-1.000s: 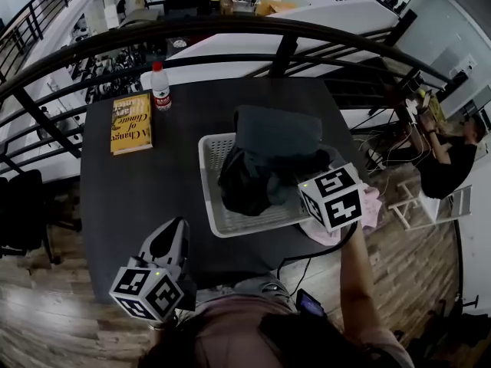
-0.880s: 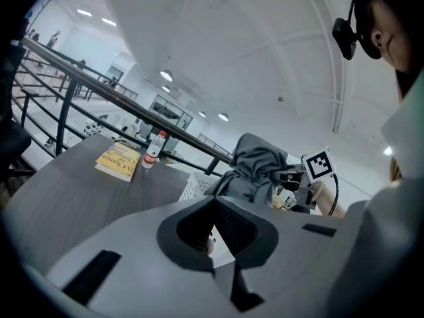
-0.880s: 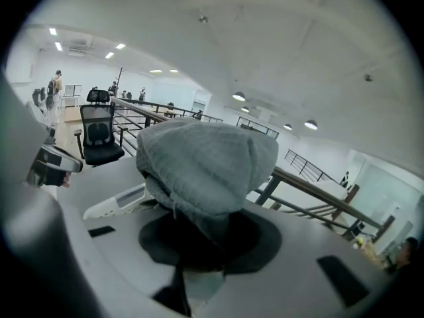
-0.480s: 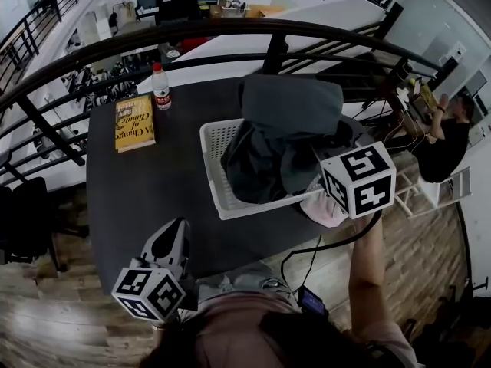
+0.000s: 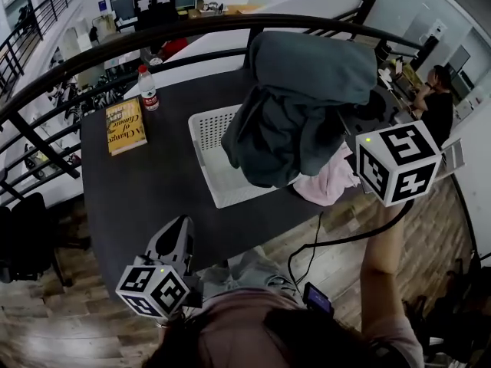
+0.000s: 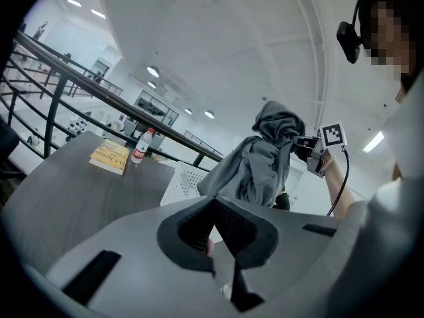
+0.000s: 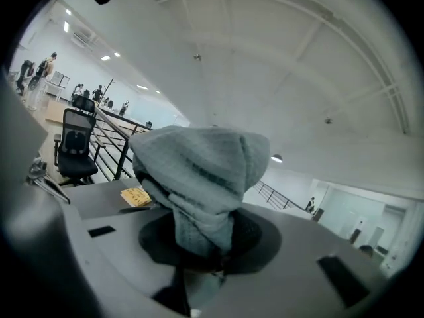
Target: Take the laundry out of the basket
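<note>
Right gripper view: right claw pinching grey garment, cloth bunched above jaws, hanging above basket.

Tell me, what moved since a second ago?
The right hand-held gripper, shut on the grey garment, rose and pulled it up from the white basket; it now hangs over it. The left hand-held gripper stayed low at the table's near edge, and the book and bottle kept their places.
</note>
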